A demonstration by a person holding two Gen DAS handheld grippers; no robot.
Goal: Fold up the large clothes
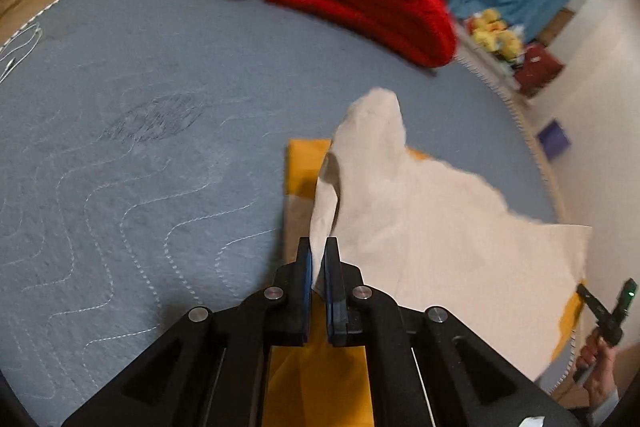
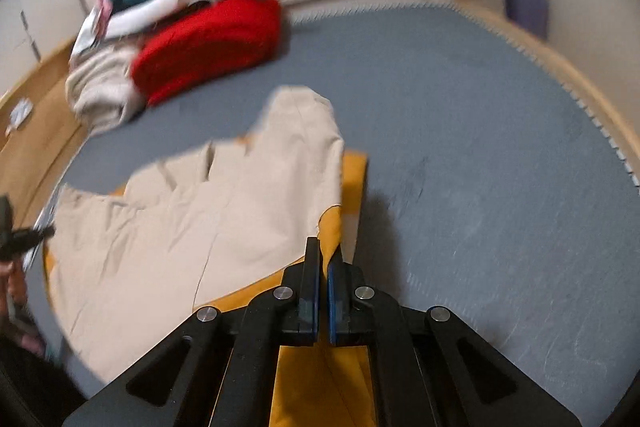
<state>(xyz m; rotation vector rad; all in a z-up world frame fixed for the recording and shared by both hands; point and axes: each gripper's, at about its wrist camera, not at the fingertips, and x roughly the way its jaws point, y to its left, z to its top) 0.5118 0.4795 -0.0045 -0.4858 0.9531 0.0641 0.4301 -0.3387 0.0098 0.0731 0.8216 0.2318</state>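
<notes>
With the left gripper point(image 1: 319, 259) and the right gripper point(image 2: 324, 259) each pinching an edge of the beige-and-mustard garment point(image 1: 420, 211) above the grey bed point(image 1: 140, 147), uneven pulling could slip a thin hem free.

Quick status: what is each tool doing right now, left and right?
Left tool: closed on the beige side of the beige-and-yellow garment.
Right tool: closed on the same garment's yellow edge.

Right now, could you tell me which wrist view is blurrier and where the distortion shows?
Right wrist view: motion blur smears the red blanket; left wrist view: sharper, though the beige garment stays soft; both: fisheye bends the mattress edge.
</notes>
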